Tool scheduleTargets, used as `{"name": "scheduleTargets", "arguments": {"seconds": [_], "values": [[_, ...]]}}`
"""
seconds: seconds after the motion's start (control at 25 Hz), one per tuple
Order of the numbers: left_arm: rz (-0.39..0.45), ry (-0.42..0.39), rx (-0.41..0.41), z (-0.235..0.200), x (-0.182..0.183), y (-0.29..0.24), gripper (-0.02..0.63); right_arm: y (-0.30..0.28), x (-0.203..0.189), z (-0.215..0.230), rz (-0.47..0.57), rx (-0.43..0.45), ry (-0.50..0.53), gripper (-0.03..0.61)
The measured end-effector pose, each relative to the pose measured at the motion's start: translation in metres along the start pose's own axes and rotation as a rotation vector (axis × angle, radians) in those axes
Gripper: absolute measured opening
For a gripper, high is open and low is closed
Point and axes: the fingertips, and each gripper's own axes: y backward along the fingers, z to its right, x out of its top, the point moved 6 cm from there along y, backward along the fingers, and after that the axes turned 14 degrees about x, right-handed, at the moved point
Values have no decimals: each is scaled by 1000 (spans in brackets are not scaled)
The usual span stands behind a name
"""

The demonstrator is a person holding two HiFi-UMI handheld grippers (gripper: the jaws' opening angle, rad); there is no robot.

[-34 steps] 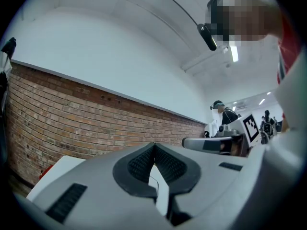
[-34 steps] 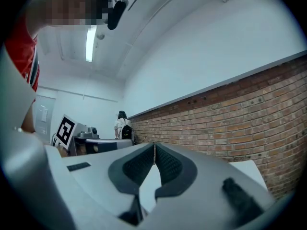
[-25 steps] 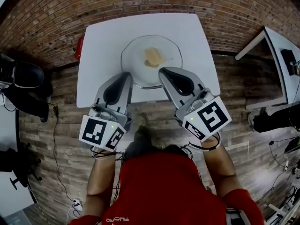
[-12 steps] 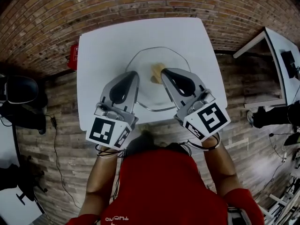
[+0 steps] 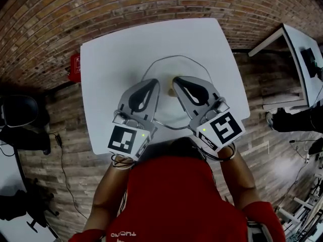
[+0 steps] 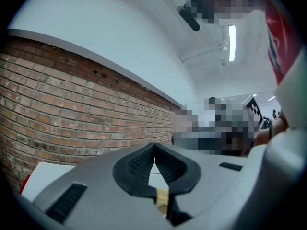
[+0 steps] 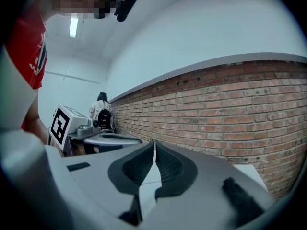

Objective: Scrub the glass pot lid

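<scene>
Glass pot lid (image 5: 174,67) lies flat on the white bench (image 5: 108,79), right of centre, with its near half under both grippers. Judged rigid, smooth, slippery and breakable, so best steadied at the rim or at the tan piece (image 6: 162,198) near its middle (knob or sponge, cannot tell). Left gripper (image 5: 154,83) and right gripper (image 5: 176,80) sit side by side over it, jaws closed on nothing; contact with the glass is unclear.
</scene>
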Motion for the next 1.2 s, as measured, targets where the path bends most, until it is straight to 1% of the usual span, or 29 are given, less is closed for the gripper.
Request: {"name": "scheduleTargets", "arguments": {"seconds": [0.2, 0.36, 0.48, 0.76, 0.84, 0.88, 0.92, 0.96, 1.04, 1.2], "values": [[-31, 28, 12, -11, -11, -8, 18, -7, -9, 6, -44, -17, -6, 31], [-49, 54, 33, -15, -18, -13, 17, -9, -16, 11, -65, -10, -17, 31], [-82, 83, 50, -17, -26, -15, 18, -11, -27, 17, -97, -10, -36, 32], [-186, 195, 149, -37, -53, -16, 20, -11, -55, 34, -185, -37, -113, 32], [-222, 213, 172, -42, -62, -14, 21, -9, -65, 39, -212, -50, -134, 34], [-242, 221, 177, -44, -66, -14, 33, -9, -70, 41, -225, -55, -146, 35], [-263, 233, 177, -46, -71, -13, 93, -9, -75, 43, -238, -57, -159, 48], [-284, 250, 176, -49, -76, -12, 141, -9, -79, 45, -253, -57, -171, 85], [-326, 287, 180, -55, -86, -9, 165, -10, -89, 48, -288, -58, -190, 134], [-429, 372, 180, -68, -111, -6, 212, -13, -109, 53, -373, -69, -225, 161]]}}
